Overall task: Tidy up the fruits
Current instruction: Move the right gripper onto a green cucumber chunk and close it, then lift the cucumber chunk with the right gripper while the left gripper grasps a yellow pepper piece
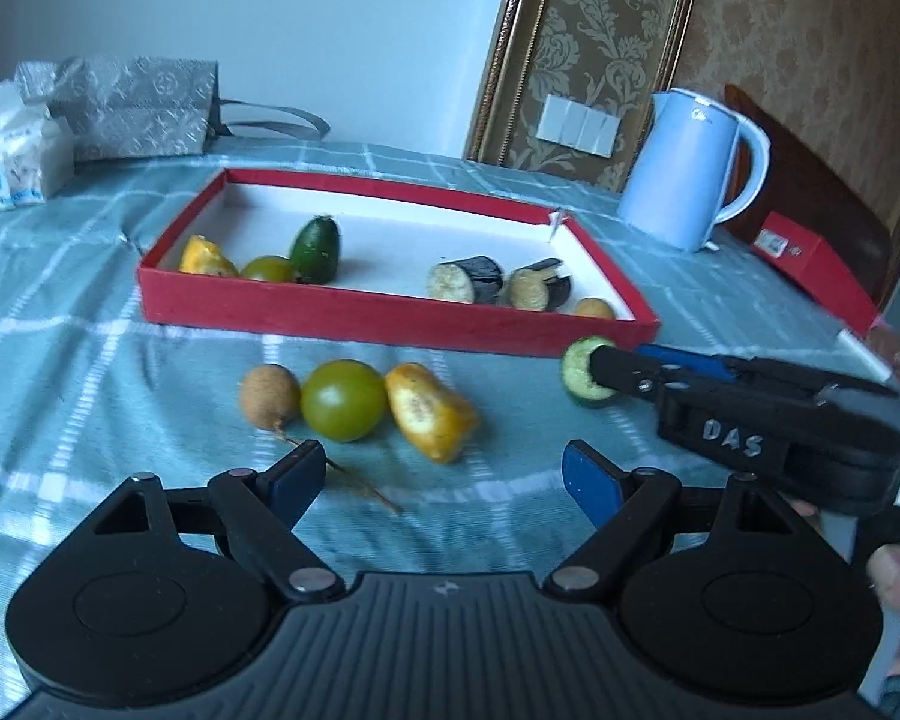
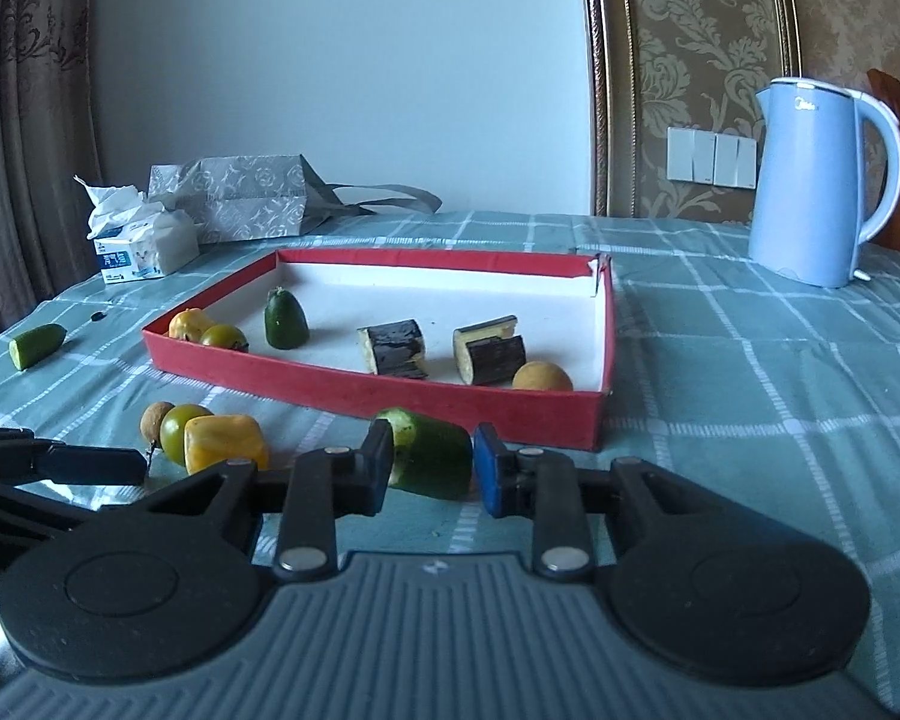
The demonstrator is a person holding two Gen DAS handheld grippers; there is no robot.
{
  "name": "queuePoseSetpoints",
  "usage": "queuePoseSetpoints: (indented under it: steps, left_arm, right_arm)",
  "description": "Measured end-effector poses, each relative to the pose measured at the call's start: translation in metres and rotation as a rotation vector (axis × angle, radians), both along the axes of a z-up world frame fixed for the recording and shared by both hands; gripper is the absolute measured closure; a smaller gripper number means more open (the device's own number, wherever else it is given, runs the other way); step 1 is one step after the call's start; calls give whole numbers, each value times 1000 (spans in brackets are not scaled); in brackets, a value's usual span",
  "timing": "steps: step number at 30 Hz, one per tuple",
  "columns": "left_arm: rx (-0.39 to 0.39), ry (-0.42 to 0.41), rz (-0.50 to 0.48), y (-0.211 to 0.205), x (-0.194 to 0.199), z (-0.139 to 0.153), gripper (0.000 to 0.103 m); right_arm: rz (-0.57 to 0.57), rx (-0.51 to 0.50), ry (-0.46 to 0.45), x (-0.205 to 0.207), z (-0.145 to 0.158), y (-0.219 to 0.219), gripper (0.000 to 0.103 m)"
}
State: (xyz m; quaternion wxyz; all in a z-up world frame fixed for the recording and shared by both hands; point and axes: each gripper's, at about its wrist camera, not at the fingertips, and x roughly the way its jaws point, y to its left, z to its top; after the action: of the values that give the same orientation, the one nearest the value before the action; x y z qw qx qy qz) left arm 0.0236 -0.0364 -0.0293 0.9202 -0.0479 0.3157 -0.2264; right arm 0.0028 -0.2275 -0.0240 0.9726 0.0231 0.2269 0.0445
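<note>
A red tray (image 1: 354, 315) (image 2: 354, 391) holds a yellow piece, a green fruit, a cucumber end (image 1: 316, 249) (image 2: 284, 319), two eggplant chunks (image 1: 467, 279) (image 2: 393, 347) and a longan (image 2: 541, 376). In front of it lie a longan (image 1: 269, 396), a green tomato (image 1: 343, 399) (image 2: 177, 431) and a yellow piece (image 1: 429, 410) (image 2: 224, 441). My left gripper (image 1: 444, 480) is open and empty just before them. My right gripper (image 2: 431, 469) (image 1: 594, 369) is open with its jaws around a cucumber chunk (image 2: 431, 451) (image 1: 583, 369) on the cloth; the right pad stands apart from it.
A blue kettle (image 1: 687, 168) (image 2: 816, 180) stands at the back right, a red box (image 1: 810, 264) beyond it. A tissue pack (image 2: 144, 243) and a silver bag (image 1: 132, 108) are at the back left. Another cucumber piece (image 2: 36, 345) lies far left on the checked cloth.
</note>
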Motion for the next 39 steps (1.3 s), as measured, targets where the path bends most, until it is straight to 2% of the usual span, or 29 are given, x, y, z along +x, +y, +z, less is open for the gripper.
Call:
queuePoseSetpoints:
  steps: [9, 17, 27, 30, 39]
  left_arm:
    - [-139, 64, -25, -6, 10, 0, 17]
    - [-129, 84, 15, -12, 20, 0, 17]
    - [-118, 69, 35, -18, 25, 1, 17]
    - [-89, 56, 34, -21, 27, 1, 26]
    - [-96, 89, 49, -22, 42, -1, 37]
  right_arm:
    - [-62, 4, -24, -3, 3, -7, 79]
    - [-67, 0, 56, 8, -6, -10, 81]
    - [-49, 50, 64, 12, -7, -18, 81]
    - [-46, 52, 68, 11, -7, -19, 81]
    - [-65, 65, 88, 9, -9, -23, 71]
